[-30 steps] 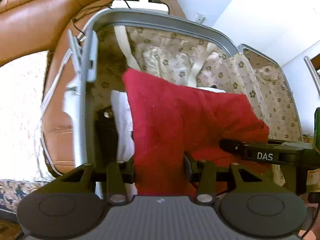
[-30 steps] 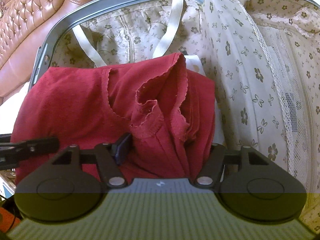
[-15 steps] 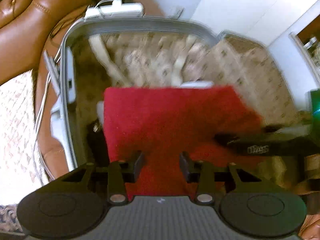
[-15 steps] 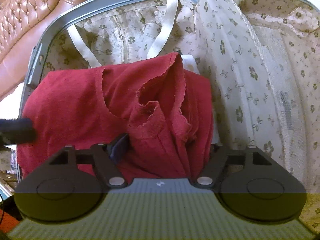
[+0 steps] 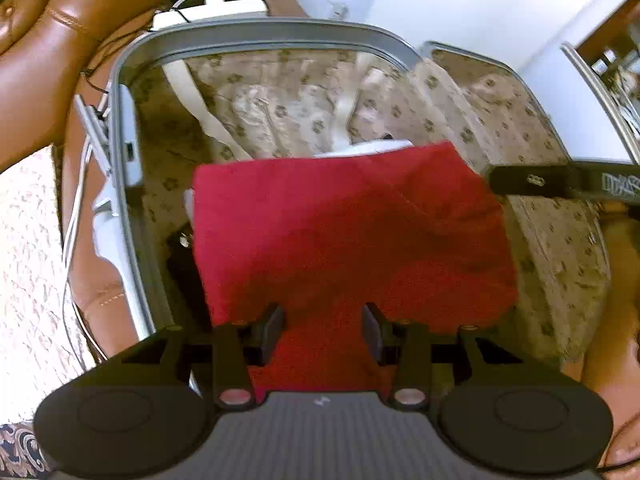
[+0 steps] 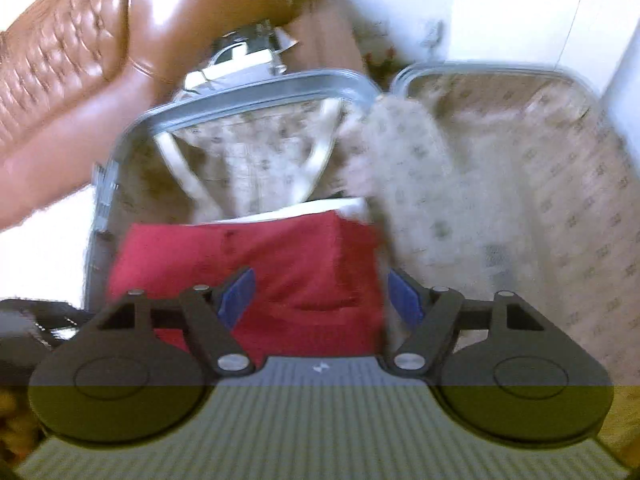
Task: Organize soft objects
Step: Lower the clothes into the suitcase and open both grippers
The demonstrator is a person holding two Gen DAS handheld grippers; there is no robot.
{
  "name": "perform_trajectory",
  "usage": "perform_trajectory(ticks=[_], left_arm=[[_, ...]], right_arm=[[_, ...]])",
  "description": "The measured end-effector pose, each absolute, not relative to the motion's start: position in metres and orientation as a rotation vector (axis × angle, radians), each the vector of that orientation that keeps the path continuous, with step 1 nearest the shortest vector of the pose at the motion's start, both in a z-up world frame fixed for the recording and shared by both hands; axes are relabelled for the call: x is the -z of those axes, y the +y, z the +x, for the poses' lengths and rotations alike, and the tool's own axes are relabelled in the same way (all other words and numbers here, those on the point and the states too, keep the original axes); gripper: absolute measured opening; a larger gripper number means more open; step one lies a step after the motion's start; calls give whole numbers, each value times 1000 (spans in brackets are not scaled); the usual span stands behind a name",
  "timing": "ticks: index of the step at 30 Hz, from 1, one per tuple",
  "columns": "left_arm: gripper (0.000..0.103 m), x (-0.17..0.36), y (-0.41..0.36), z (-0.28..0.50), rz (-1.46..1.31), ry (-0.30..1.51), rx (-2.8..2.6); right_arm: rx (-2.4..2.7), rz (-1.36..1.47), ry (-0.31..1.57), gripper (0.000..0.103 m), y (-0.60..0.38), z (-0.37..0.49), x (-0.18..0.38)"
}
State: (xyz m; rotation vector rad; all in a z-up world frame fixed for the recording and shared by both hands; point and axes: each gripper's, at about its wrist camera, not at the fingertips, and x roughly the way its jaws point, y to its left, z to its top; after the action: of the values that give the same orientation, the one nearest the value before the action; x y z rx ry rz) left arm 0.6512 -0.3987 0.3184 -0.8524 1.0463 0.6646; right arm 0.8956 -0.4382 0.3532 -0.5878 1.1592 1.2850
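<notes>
Flat red cloth (image 5: 352, 236) in floral-lined suitcase (image 5: 256, 30)

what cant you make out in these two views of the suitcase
- What lies under the red cloth: a white item and a dark thing only peek out, left wrist view.
- Suitcase lining: motion blur smears it, right wrist view.
- Right gripper: the left wrist view's edge cuts it off.
- Left gripper: whether its pads press the cloth.

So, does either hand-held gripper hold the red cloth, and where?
Right hand-held gripper: open, empty. Left hand-held gripper: jaws have just been opening, near edge of red cloth between them; grip cannot be told.
</notes>
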Motion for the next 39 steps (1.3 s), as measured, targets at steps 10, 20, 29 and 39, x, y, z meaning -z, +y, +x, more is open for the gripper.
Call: perform_trajectory(ticks=[10, 20, 29, 39], left_arm=[[49, -302, -400, 652, -866, 1078, -608], [53, -305, -401, 645, -891, 1067, -602], [53, -299, -400, 646, -868, 1088, -575], [55, -310, -403, 645, -857, 1092, -542]], right_arm=[[-1205, -618, 1270, 81, -392, 885, -284], [-1197, -435, 1255, 81, -403, 911, -327], [-1215, -521, 1355, 81, -381, 881, -290], [-1142, -453, 1319, 81, -380, 888, -298]])
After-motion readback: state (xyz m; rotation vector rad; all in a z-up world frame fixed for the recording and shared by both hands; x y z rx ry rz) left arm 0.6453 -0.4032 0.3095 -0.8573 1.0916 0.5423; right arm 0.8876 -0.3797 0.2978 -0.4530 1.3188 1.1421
